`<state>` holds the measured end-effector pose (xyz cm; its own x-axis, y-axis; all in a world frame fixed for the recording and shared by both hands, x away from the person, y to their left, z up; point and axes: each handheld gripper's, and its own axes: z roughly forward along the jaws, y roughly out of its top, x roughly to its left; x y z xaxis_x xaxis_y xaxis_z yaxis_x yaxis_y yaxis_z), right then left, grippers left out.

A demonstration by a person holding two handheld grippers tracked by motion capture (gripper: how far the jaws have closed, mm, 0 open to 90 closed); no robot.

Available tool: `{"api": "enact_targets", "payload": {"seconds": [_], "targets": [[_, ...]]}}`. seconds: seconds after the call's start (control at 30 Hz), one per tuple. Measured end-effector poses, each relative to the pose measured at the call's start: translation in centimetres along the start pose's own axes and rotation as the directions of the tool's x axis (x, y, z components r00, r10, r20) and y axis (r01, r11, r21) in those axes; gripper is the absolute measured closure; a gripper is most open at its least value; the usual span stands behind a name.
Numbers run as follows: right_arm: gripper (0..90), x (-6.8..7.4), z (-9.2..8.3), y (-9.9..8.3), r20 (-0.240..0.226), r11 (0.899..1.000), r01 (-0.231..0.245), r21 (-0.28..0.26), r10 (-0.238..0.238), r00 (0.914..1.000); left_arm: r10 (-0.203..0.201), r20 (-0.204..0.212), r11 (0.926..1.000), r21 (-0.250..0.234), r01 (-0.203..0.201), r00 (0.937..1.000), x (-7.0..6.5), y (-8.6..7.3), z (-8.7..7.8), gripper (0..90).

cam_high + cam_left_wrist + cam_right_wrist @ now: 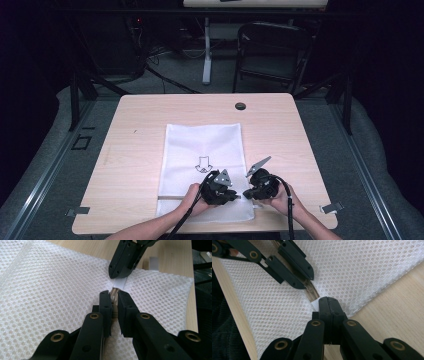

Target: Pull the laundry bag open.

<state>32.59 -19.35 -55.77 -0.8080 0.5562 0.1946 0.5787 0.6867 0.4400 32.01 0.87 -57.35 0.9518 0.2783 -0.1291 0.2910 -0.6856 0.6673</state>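
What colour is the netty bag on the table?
The flat mesh laundry bag is white, with a tiny honeycomb hole pattern. It shows best in the left gripper view.

white honeycomb-mesh zip bag [202,150] lying flat on the table's near half, little arrow print mid-panel, zipper line [312,293] near its front edge, mesh puckered up there

One white mesh bag [202,150] is counted on the surface [135,150], w/ one black arrow mark [203,164] printed on it and one zip [312,293] along it. Two tools are seen: left tool [235,196] and right tool [246,193], one per hand, each w/ two black jaws. One round dark hole [240,106] is set in the surface. One folding chair [272,50] is counted behind. Two metal clips are seen at the near edge, one [77,211] left, one [332,207] right.
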Motion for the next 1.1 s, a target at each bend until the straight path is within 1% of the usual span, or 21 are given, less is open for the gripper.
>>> {"api": "enact_targets", "payload": {"seconds": [0.03,0.07,0.1,0.13,0.23,0.3,0.33,0.37,0.4,0.43,0.53,0.6,0.63,0.73,0.77,0.8,0.97,1.0,1.03,1.07,1.1], "targets": [[90.0,-0.03,0.00,0.02,-0.002,1.000,0.001,0.001,-0.001,1.0000,-0.003,0.010,1.0000,-0.008,0.003,0.9999,-0.05,-0.01,0.10,82.8],[90.0,-0.01,0.00,0.05,-0.001,1.000,0.003,0.003,-0.003,1.0000,0.004,0.001,1.0000,-0.001,-0.004,1.0000,-0.07,0.02,0.05,82.8],[90.0,0.10,0.00,0.08,0.000,1.000,-0.001,0.003,0.001,1.0000,-0.004,0.013,0.9999,-0.012,0.004,0.9999,0.01,-0.05,0.11,82.8],[90.0,0.05,-0.03,0.07,-0.002,1.000,0.004,0.005,-0.004,1.0000,0.000,0.005,1.0000,0.003,0.000,1.0000,0.03,0.00,0.01,82.7],[90.0,-0.09,0.00,0.01,-0.007,1.000,0.012,0.001,-0.012,0.9999,0.000,0.004,1.0000,-0.001,0.000,1.0000,0.01,0.00,-0.03,82.7],[90.0,-0.07,-0.01,0.02,-0.007,1.000,0.015,0.001,-0.015,0.9999,0.007,0.017,1.0000,-0.004,-0.007,0.9998,0.15,-0.11,-0.13,82.7],[90.0,-0.09,-0.05,0.05,-0.008,1.000,0.020,0.007,-0.020,0.9998,0.003,0.005,1.0000,-0.003,-0.003,1.0000,0.14,-0.18,-0.27,82.7],[90.0,-0.07,-0.08,0.06,-0.005,1.000,0.021,0.011,-0.021,0.9998,0.004,0.015,1.0000,-0.008,-0.004,0.9999,0.20,-0.28,-0.37,82.7],[90.0,-0.09,-0.07,0.04,-0.006,1.000,0.022,0.009,-0.022,0.9997,0.008,0.002,1.0000,0.004,-0.008,1.0000,0.14,-0.25,-0.50,82.7],[90.0,-0.11,-0.03,0.03,-0.010,1.000,0.022,0.005,-0.022,0.9997,0.007,0.009,0.9999,-0.007,-0.007,0.9999,0.13,-0.33,-0.49,82.7],[90.0,-0.10,-0.04,0.07,-0.006,1.000,0.023,0.007,-0.023,0.9997,0.007,0.010,0.9999,-0.009,-0.007,0.9999,0.16,-0.47,-0.64,82.7],[90.0,-0.11,-0.03,0.07,-0.007,1.000,0.024,0.007,-0.024,0.9997,0.007,-0.001,1.0000,0.001,-0.007,1.0000,0.09,-0.44,-0.67,82.7],[90.0,-0.12,-0.03,0.06,-0.007,1.000,0.024,0.007,-0.024,0.9997,0.006,0.011,0.9999,-0.010,-0.006,0.9999,0.14,-0.49,-0.64,82.7],[90.0,-0.01,0.02,0.04,-0.011,1.000,0.020,-0.001,-0.020,0.9997,0.007,0.006,1.0000,-0.003,-0.007,1.0000,0.18,-0.45,-0.67,82.7],[90.0,-0.04,-0.03,0.00,-0.005,1.000,0.023,0.002,-0.023,0.9997,0.000,0.022,0.9999,-0.012,0.000,0.9998,0.26,-0.50,-0.60,82.7],[90.0,0.00,0.05,-0.07,-0.007,1.000,0.012,-0.012,-0.012,0.9999,-0.001,0.024,0.9999,-0.014,0.001,0.9997,0.29,-0.53,-0.57,82.7],[90.0,-0.13,-0.04,0.02,-0.010,1.000,0.024,0.004,-0.024,0.9997,0.003,0.029,1.0000,-0.008,-0.003,0.9996,0.32,-0.57,-0.63,82.8],[90.0,-0.07,-0.04,0.01,-0.004,1.000,0.022,0.003,-0.021,0.9998,0.008,0.022,0.9999,-0.011,-0.008,0.9997,0.29,-0.57,-0.60,82.8],[90.0,0.01,0.05,-0.05,-0.006,1.000,0.010,-0.010,-0.010,0.9999,0.010,0.009,0.9999,0.005,-0.010,0.9999,0.18,-0.49,-0.70,82.8],[90.0,0.01,-0.03,0.01,-0.001,1.000,0.019,0.003,-0.019,0.9998,0.011,0.024,0.9999,-0.009,-0.011,0.9997,0.19,-0.52,-0.63,82.8],[90.0,0.09,0.01,0.01,-0.004,1.000,0.013,-0.002,-0.013,0.9999,0.019,0.008,0.9998,0.009,-0.019,0.9998,0.14,-0.47,-0.78,82.8]]}}
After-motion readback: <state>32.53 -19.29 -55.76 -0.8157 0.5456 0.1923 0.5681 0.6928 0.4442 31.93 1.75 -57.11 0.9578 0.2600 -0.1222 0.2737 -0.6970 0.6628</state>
